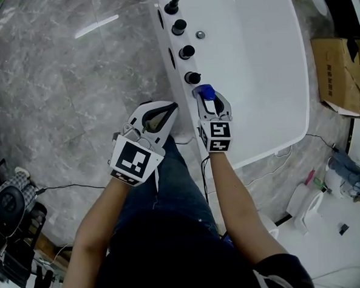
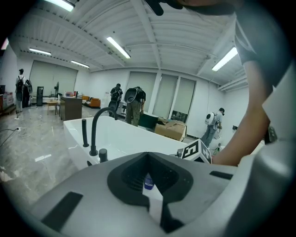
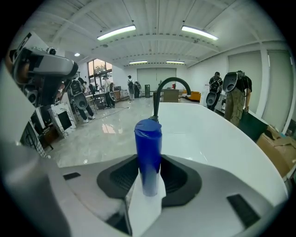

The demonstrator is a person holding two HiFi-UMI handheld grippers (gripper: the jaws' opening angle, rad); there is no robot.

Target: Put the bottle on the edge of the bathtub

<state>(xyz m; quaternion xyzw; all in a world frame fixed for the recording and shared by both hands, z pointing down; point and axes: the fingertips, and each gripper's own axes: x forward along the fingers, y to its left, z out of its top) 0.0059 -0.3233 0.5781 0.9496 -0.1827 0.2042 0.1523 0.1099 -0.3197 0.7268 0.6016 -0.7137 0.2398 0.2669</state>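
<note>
A blue bottle (image 1: 206, 93) with a flip cap stands upright between the jaws of my right gripper (image 1: 211, 100), which is shut on its lower body. In the right gripper view the bottle (image 3: 148, 155) rises from the gripper (image 3: 149, 179) above the white bathtub (image 3: 208, 134). It is over the tub's near rim (image 1: 186, 103), just below the nearest black knob (image 1: 192, 78); whether it touches the rim I cannot tell. My left gripper (image 1: 168, 111) hangs left of the rim, shut and empty. Through its jaws (image 2: 148, 155) the bottle (image 2: 148, 181) shows small.
A black spout (image 1: 174, 2) and several black knobs (image 1: 186, 51) line the tub's left rim. A cardboard box (image 1: 344, 75) lies on the floor at right. Cables run across the grey marble floor (image 1: 73, 86). People stand far off in the hall (image 2: 133, 104).
</note>
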